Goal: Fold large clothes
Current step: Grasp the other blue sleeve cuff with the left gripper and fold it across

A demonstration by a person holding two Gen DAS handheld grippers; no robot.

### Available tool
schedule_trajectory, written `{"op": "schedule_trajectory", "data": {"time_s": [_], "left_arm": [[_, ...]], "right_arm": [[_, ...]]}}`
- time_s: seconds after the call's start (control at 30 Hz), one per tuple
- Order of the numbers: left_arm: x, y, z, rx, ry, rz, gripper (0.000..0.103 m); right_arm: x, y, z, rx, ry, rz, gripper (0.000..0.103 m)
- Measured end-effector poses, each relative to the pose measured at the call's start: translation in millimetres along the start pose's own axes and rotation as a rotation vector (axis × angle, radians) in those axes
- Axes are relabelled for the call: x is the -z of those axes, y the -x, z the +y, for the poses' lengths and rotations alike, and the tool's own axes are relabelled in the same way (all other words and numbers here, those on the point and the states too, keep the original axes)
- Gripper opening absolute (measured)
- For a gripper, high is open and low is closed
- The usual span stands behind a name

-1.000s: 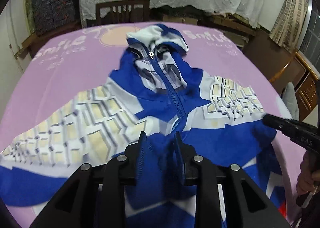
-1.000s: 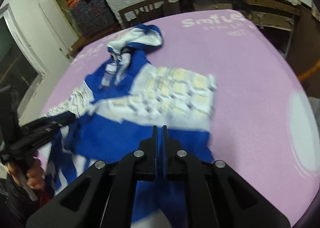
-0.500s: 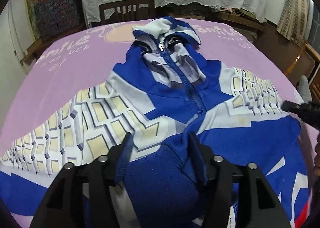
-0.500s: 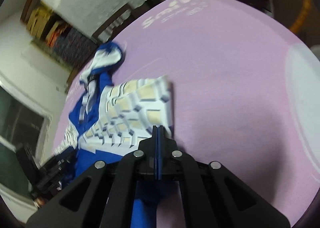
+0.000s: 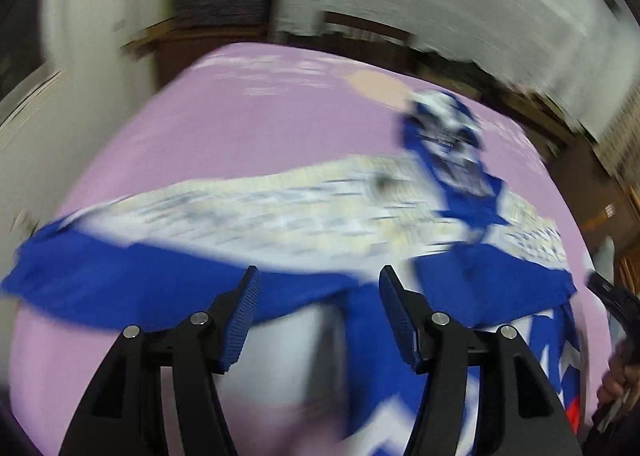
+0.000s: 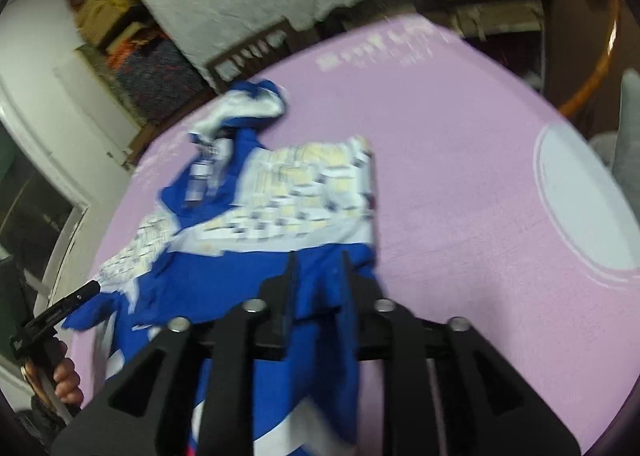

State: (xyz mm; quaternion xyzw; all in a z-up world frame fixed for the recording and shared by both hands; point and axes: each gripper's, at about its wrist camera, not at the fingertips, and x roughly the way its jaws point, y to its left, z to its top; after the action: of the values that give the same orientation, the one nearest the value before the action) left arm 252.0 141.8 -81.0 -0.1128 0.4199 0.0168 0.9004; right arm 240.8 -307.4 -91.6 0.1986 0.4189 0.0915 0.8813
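1. Left gripper (image 5: pixel 316 288), left wrist view: your jaws stand spread and nothing is pinched. The blue pads (image 5: pixel 244 320) have clear air between them, and blue fabric of the hoodie (image 5: pixel 280 216) lies below the gap. The jaws opened earlier in the last second; the width is steady now.
2. Same view, heavy motion blur. The hoodie lies spread on the pink table cover (image 5: pixel 240 128). One patterned white-and-cream sleeve (image 5: pixel 224 212) stretches out to frame left, with a blue band along its near edge. The hood (image 5: pixel 444 124) sits at upper right, farther up the table.
3. Same view, right edge: your other tool's black tip (image 5: pixel 608 292) and a hand (image 5: pixel 624 380) are just visible beside the hoodie's body.
4. Right gripper (image 6: pixel 318 268), right wrist view: your jaws have just been opening and now stand slightly apart. Blue hoodie fabric (image 6: pixel 320 296) bunches in the gap and runs back under the tool. I cannot tell whether the pads still press on it.
5. Same view: the hoodie (image 6: pixel 248 256) lies on the left half of the pink cover (image 6: pixel 460 176). The right sleeve (image 6: pixel 316 184) is folded in over the chest, its straight edge facing the bare pink area. The hood (image 6: pixel 248 104) points toward the wooden chair (image 6: pixel 248 52) behind the table.
6. Same view, lower left: the left gripper's black tip (image 6: pixel 76 300) sits at the hoodie's left edge, with your hand (image 6: pixel 66 380) on its grip.
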Motion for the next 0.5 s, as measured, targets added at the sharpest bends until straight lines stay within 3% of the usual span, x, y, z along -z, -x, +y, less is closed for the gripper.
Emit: {"op": "schedule_trajectory", "data": {"time_s": [0.2,0.33,0.5], "left_arm": [[24,37,117,-0.118,0.274,-0.008,0.061],[31,40,150,-0.139,0.356,-0.001,0.061],[22,26,176,-0.169,0.42,-0.009,0.06]], "right_arm": [[28,43,37,-0.138,0.031,-0.033,0.044],[52,46,50,-0.206,-0.014,0.004,0.047],[68,33,56,-0.197,-0.017,0.063,0.047]]}}
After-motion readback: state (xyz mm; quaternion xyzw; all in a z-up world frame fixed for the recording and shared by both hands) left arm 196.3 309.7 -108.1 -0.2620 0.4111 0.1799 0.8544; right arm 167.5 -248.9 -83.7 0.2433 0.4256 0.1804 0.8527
